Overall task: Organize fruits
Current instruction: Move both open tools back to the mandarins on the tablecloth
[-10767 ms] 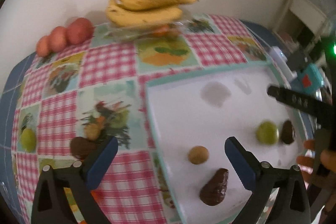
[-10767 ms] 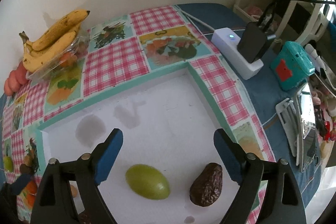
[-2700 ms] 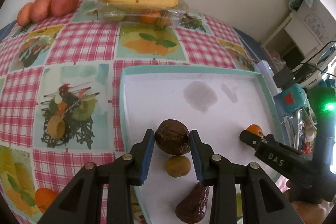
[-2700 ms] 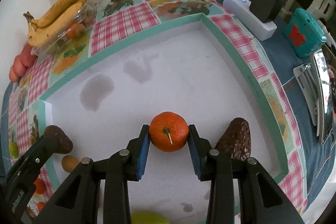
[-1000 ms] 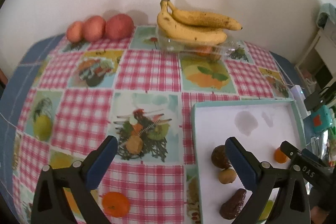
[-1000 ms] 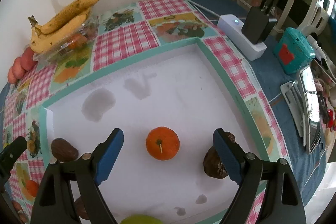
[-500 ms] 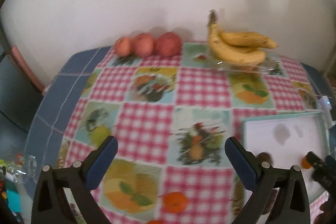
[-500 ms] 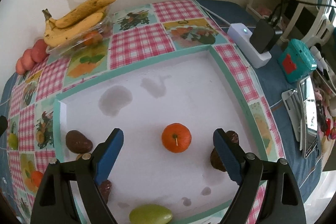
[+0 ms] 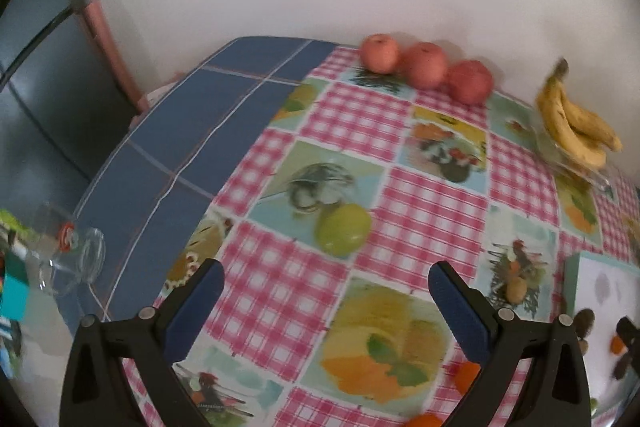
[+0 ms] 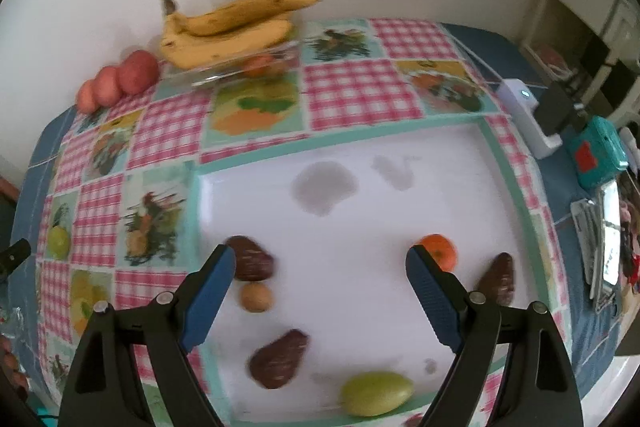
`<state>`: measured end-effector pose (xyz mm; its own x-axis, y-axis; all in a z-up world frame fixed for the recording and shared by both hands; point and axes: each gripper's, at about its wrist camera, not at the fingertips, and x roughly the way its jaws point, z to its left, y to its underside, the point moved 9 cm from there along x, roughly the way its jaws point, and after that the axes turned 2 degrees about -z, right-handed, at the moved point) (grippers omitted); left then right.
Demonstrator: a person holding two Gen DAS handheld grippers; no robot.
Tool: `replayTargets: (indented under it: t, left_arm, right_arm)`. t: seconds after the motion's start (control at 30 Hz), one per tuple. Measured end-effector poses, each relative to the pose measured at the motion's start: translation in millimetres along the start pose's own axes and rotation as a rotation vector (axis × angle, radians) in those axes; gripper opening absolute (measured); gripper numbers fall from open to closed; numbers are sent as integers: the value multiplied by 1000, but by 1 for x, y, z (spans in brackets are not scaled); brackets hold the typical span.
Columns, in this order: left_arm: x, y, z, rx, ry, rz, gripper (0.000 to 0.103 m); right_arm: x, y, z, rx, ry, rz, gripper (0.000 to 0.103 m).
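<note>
In the left wrist view my left gripper (image 9: 324, 279) is open over the checked tablecloth with nothing in it. A green fruit (image 9: 344, 229) lies on the cloth just beyond its fingertips. My right gripper (image 10: 320, 263) hangs open and empty above the white tray (image 10: 516, 187). In the tray lie an orange (image 10: 440, 251) by the right finger, a dark fruit (image 10: 252, 257) by the left finger, a small brown fruit (image 10: 256, 297), two more dark fruits (image 10: 280, 357) (image 10: 496, 277) and a green fruit (image 10: 376, 397).
Bananas (image 10: 232, 23) on a clear box and three red apples (image 9: 426, 65) sit along the back wall. An orange (image 9: 426, 421) lies on the cloth near me. A glass (image 9: 76, 259) lies off the table's left edge. A power strip (image 10: 524, 111) and a teal box (image 10: 596, 151) stand right of the tray.
My left gripper has swung left across the cloth, away from the tray, so the green fruit now lies ahead of it. My right gripper has drawn back and up; both stay open.
</note>
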<state>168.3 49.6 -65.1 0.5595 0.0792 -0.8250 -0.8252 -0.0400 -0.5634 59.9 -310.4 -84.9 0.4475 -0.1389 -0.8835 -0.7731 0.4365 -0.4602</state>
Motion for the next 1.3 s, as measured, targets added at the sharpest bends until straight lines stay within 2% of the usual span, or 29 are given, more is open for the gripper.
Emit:
replayTargets:
  t: [0.17, 0.3, 0.43, 0.57, 0.7, 0.87, 0.97, 1.3]
  left_arm:
    - [-5, -1, 20, -86, -6, -48, 103]
    - [-9, -2, 28, -89, -25, -77, 103]
    - [-1, 8, 36, -106, -27, -40, 103]
    - [9, 20, 44, -123, -64, 3, 103]
    - [34, 39, 48, -168, -58, 103, 103]
    - [52, 56, 47, -149, -84, 171, 103]
    - [57, 61, 47, -145, -82, 193, 103]
    - [60, 69, 37, -161, -14, 231, 103]
  right_arm:
    - [-4, 3, 43, -65, -44, -4, 88]
    - [-8, 6, 71, -99, -84, -8, 88]
    - [-9, 12, 100, -160, -97, -15, 88]
    - [-3, 24, 126, -210, -135, 8, 88]
    - [12, 42, 143, -254, -141, 65, 88]
    - [31, 64, 157, -309, -127, 131, 88]
    - [39, 76, 166, -333, -130, 164, 88]
    - [51, 95, 188, -421, -124, 197, 86]
